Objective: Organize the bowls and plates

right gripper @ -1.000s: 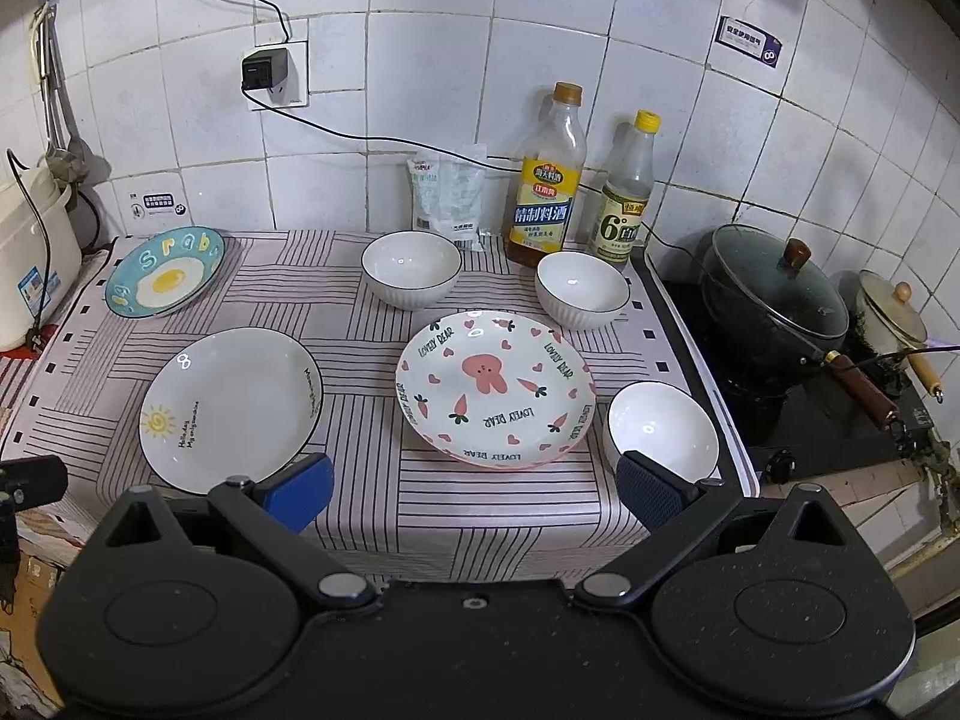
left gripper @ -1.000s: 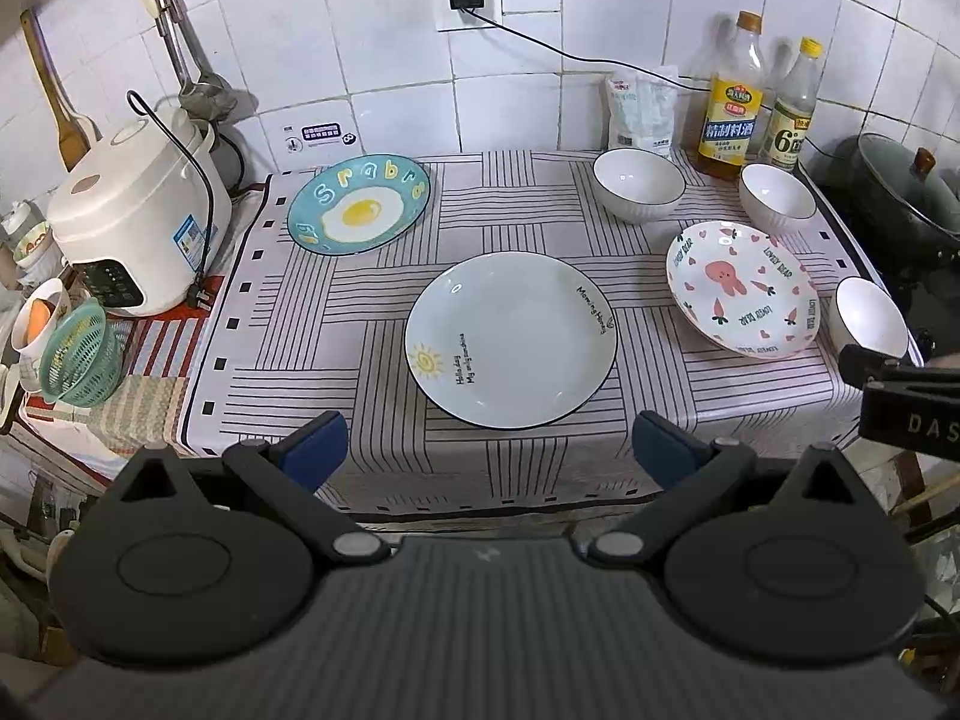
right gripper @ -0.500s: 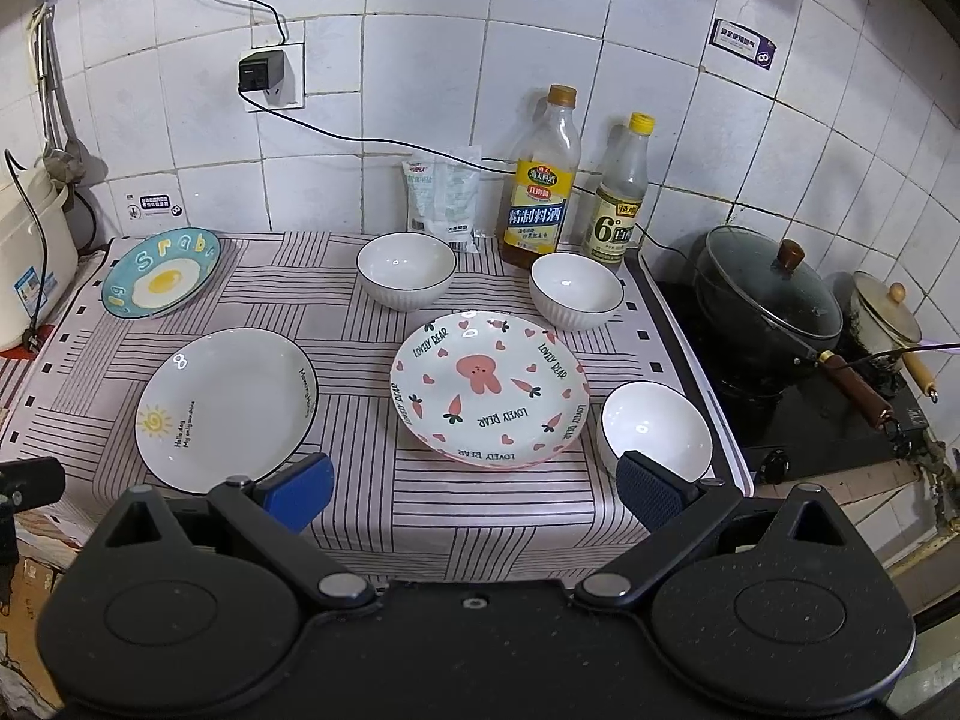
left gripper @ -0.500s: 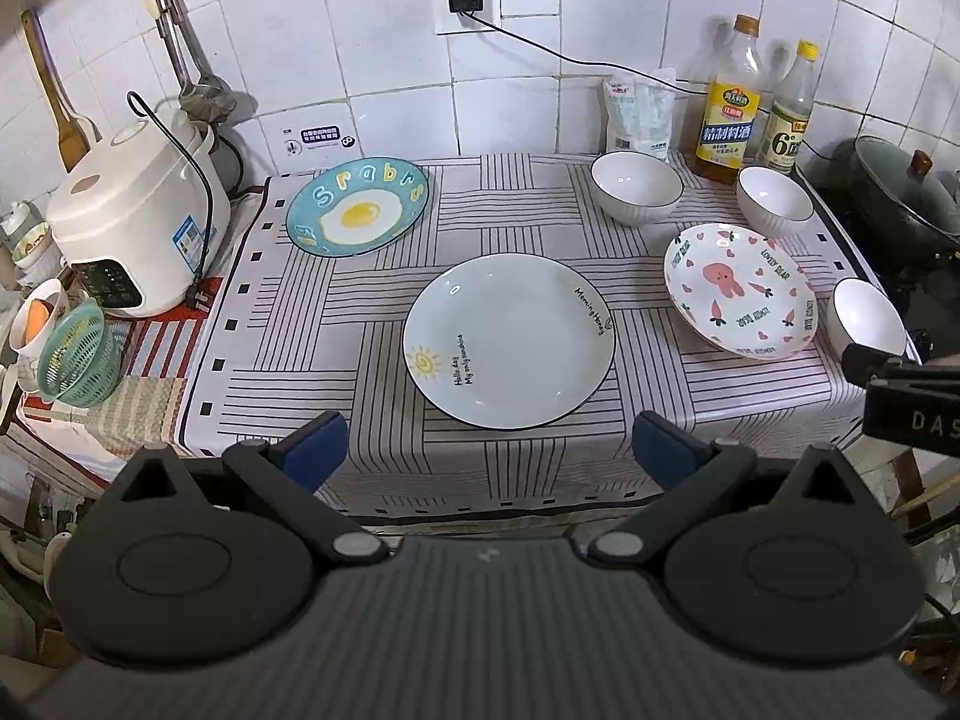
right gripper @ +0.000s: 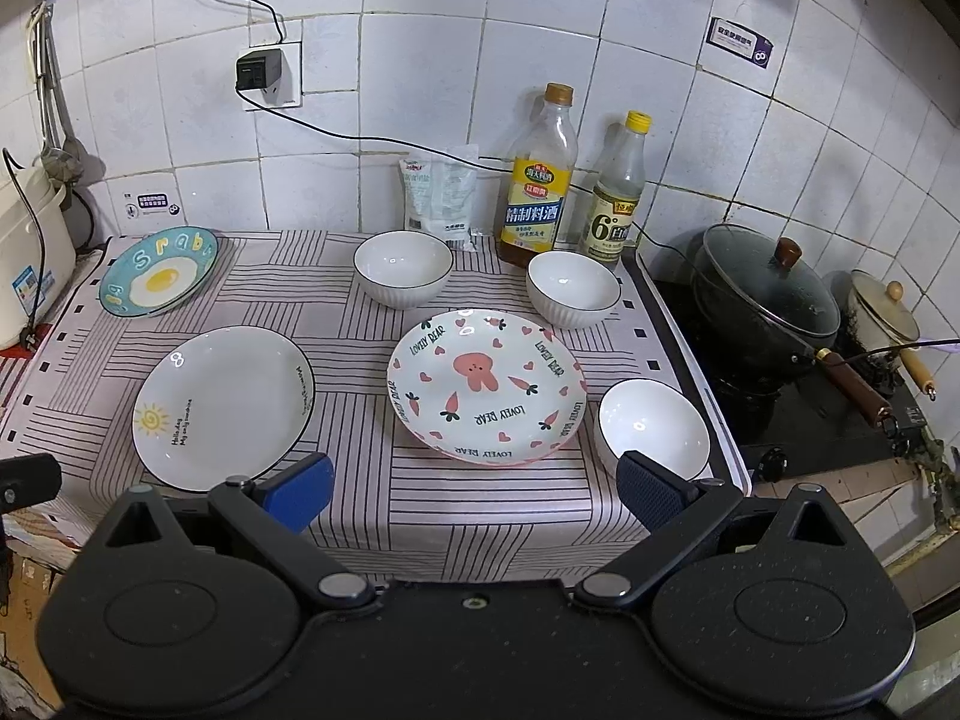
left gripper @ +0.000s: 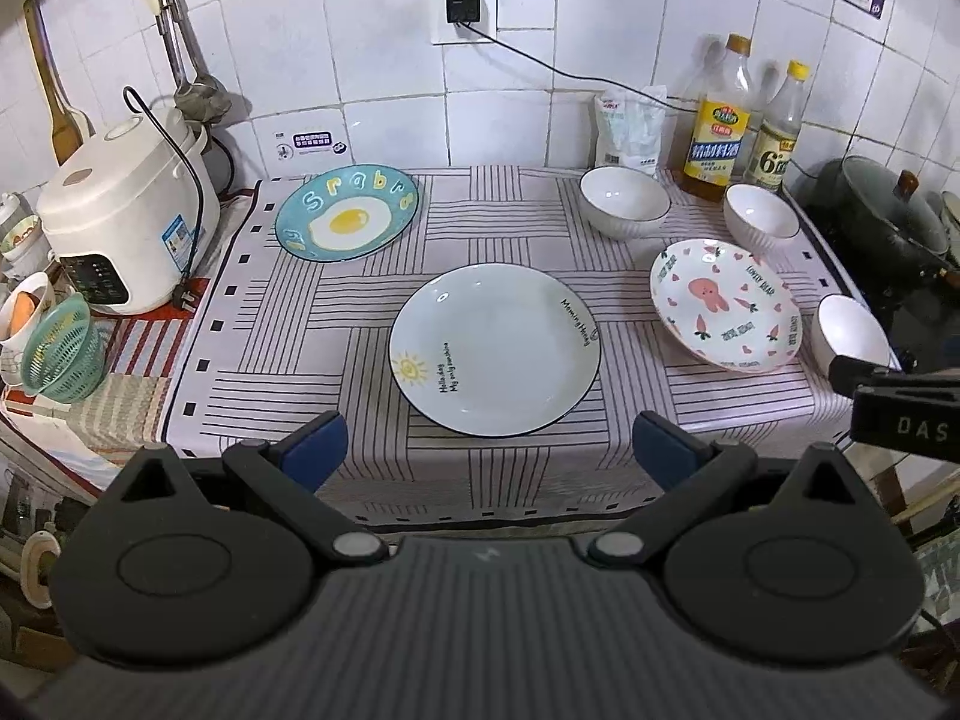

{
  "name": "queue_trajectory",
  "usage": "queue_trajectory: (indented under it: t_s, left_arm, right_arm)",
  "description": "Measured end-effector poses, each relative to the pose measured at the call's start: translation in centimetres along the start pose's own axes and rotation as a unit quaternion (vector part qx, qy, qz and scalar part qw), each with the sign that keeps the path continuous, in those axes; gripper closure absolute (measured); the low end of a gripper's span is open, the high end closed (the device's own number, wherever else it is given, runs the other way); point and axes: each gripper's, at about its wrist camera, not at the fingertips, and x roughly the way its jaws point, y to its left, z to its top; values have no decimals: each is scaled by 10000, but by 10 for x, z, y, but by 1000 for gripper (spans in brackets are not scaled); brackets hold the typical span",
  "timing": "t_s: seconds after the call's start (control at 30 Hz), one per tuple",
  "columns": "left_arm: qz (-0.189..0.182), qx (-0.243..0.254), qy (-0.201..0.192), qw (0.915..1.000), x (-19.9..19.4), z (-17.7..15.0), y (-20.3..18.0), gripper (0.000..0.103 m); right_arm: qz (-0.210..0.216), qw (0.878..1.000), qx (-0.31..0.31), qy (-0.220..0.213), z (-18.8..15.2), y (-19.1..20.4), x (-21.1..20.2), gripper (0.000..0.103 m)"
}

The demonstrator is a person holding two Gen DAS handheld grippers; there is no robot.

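Three plates lie on the striped cloth: a white sun plate [left gripper: 495, 348] [right gripper: 223, 405] in front, a blue egg plate [left gripper: 347, 213] [right gripper: 157, 271] at the back left, a pink rabbit plate [left gripper: 726, 305] [right gripper: 486, 385] to the right. Three white bowls stand apart: one at the back middle [left gripper: 624, 201] [right gripper: 402, 267], one near the bottles [left gripper: 761, 219] [right gripper: 573, 289], one at the front right corner [left gripper: 852, 333] [right gripper: 654, 429]. My left gripper [left gripper: 486, 450] is open and empty before the sun plate. My right gripper [right gripper: 474, 489] is open and empty before the rabbit plate.
A rice cooker [left gripper: 123, 219] and green basket [left gripper: 63, 354] stand left. Two bottles [right gripper: 540, 180] and a bag [right gripper: 441, 195] line the back wall. A black lidded pan [right gripper: 768, 294] and a small pot [right gripper: 882, 312] sit on the stove to the right.
Both grippers have drifted slightly; the scene shifts a little in both views. Nothing on the cloth has moved. Both jaws stay open.
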Motion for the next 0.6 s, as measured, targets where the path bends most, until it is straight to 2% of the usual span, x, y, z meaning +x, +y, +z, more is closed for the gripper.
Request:
queue_trajectory:
  t_s: [0.6]
  left_arm:
    - [-61,-66,-58,9999,-1,-2,4,0]
  right_arm:
    - [-6,10000,-6,8,-3,-4,1,1]
